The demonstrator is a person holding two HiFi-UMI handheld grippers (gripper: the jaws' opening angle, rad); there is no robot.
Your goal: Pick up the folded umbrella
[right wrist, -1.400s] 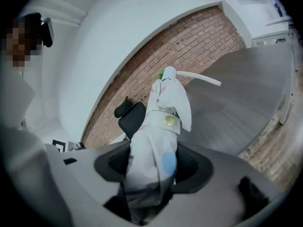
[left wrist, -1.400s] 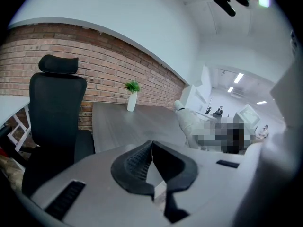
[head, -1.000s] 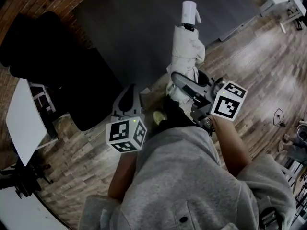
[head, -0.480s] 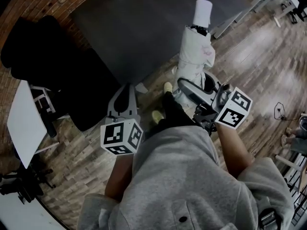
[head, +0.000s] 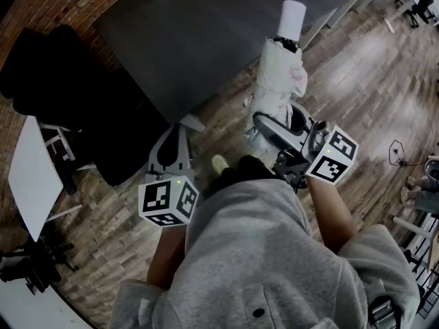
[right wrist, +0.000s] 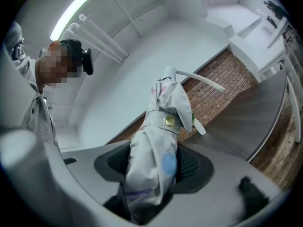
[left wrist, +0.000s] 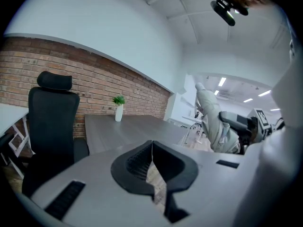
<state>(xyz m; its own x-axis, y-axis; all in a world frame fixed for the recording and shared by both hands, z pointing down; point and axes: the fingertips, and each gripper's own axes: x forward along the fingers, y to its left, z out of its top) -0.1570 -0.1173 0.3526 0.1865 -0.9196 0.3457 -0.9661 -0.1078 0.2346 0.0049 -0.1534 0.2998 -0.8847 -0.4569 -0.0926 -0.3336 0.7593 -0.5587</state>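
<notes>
**Pale fabric umbrella clamped in right gripper, left gripper empty**

Wood-plank floor (head: pixel 370 81), worn and streaky, fills the head view from 1 to 5 o'clock. Dark grey table (head: pixel 206 33), a flat matte slab, sits at 12 o'clock. Black office chair (head: pixel 75 94) with a padded headrest is at 9–10 o'clock, against a brick wall (left wrist: pixel 94 74). Grey sweatshirt (head: pixel 260 252), soft knit, is at 6 o'clock.

Folded umbrella (head: pixel 280 74) is at 1 o'clock: a crumpled whitish fabric bundle cinched by a strap with a brass-coloured snap. It has a blue dot on the cloth and a smooth white cylinder at the far end.

Right gripper (head: pixel 278 118) is a grey shell with black ribbed pads. Its jaws pinch the near part of the bundle, one pad on each side. The rest of the umbrella runs out past the fingertips toward 12 o'clock and overlaps the table edge.

Left gripper (head: pixel 180 125), at 7 o'clock from the umbrella, is well apart from it. Its fingers (left wrist: pixel 135 162) are pressed together at the tips with nothing between them; only floor shows through the slit.

A small white vase (left wrist: pixel 118 112) with a green sprig stands on the far end of the table.

Versus a second ago, the umbrella and the right gripper have shifted toward 2 o'clock. The left gripper's marker cube has slid toward 7 o'clock. The grip is unchanged.
</notes>
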